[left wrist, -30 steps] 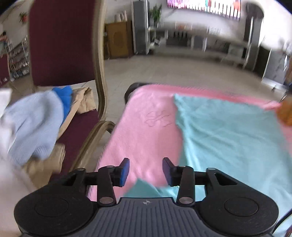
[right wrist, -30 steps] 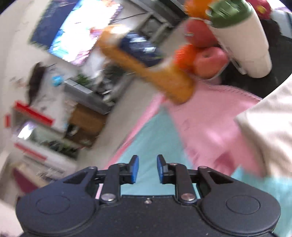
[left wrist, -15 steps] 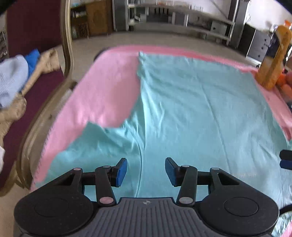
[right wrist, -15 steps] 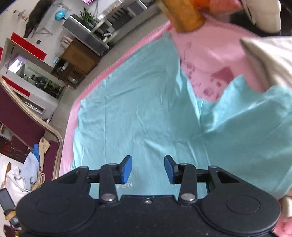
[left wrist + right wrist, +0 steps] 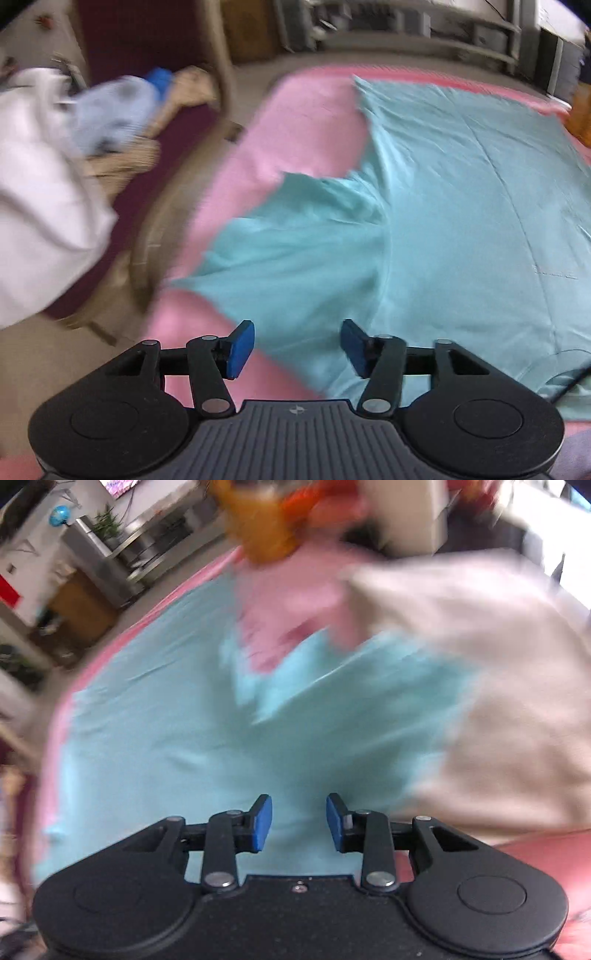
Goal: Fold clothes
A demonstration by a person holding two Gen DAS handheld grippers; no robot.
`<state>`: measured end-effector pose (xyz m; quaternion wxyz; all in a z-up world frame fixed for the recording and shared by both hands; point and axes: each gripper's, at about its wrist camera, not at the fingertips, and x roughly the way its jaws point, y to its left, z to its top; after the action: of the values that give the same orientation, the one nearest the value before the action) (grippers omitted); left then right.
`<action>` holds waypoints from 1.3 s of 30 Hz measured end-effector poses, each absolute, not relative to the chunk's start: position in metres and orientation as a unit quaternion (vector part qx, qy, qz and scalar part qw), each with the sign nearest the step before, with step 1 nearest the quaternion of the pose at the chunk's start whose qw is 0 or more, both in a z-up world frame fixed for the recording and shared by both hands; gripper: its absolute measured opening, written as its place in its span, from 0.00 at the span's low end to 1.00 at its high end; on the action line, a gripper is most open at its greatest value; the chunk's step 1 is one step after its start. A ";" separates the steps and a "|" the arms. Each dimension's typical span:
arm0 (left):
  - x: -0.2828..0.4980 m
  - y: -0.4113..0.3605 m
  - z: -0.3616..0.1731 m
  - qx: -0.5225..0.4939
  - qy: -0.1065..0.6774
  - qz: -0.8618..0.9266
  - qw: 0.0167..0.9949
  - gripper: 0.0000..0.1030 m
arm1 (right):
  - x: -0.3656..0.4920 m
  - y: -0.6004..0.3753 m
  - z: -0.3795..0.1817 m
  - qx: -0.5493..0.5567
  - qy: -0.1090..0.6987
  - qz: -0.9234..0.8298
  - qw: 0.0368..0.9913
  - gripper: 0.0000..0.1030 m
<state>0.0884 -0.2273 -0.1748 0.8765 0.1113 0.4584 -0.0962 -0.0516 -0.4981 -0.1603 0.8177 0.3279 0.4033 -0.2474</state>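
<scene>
Teal T-shirt (image 5: 461,206) lay flat on pink blanket (image 5: 295,136); both grippers (image 5: 297,345) (image 5: 299,821) hung agape, empty; pinching sleeve edges squarely seemed wise.

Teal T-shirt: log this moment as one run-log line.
teal T-shirt: flat on pink blanket, unfolded | left tool: open, above left sleeve | right tool: open, above shirt | beige garment: overlapping shirt

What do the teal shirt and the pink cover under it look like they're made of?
Teal shirt: thin, matte knit, probably cotton jersey; it lies flat with fine creases and a stitched sleeve seam. Pink cover: thicker and softer-looking, perhaps fleece or terry with a fuzzy matte face; motion blur leaves the weave unclear.
</scene>
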 end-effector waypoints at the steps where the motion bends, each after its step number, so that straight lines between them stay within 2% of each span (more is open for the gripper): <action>1: 0.082 -0.225 -0.172 0.105 0.455 -0.102 0.879 0.51 | -0.061 -0.496 -0.156 0.334 0.389 -0.239 0.824 0.32; 4: 0.062 -0.220 -0.165 0.084 0.443 -0.121 0.884 0.53 | -0.091 -0.490 -0.147 0.358 0.350 -0.208 0.840 0.38; 8: 0.034 -0.229 -0.159 0.078 0.426 -0.171 0.885 0.53 | -0.106 -0.467 -0.157 0.400 0.343 -0.136 0.839 0.39; 14: 0.014 -0.255 -0.152 0.096 0.379 -0.239 0.889 0.60 | -0.086 -0.430 -0.143 0.343 0.323 -0.052 0.881 0.43; 27: 0.023 -0.265 -0.186 0.124 0.444 -0.225 0.858 0.60 | -0.058 -0.414 -0.168 0.338 0.404 -0.077 0.847 0.38; 32: 0.021 -0.268 -0.189 0.129 0.452 -0.228 0.852 0.65 | -0.061 -0.421 -0.175 0.352 0.415 -0.092 0.834 0.38; 39: 0.017 -0.268 -0.189 0.139 0.458 -0.229 0.848 0.68 | -0.063 -0.421 -0.177 0.340 0.431 -0.099 0.830 0.38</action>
<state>0.0170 -0.2678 -0.1892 0.8476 0.1390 0.4581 -0.2288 -0.0635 -0.4211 -0.1767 0.8299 0.3400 0.4313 -0.0985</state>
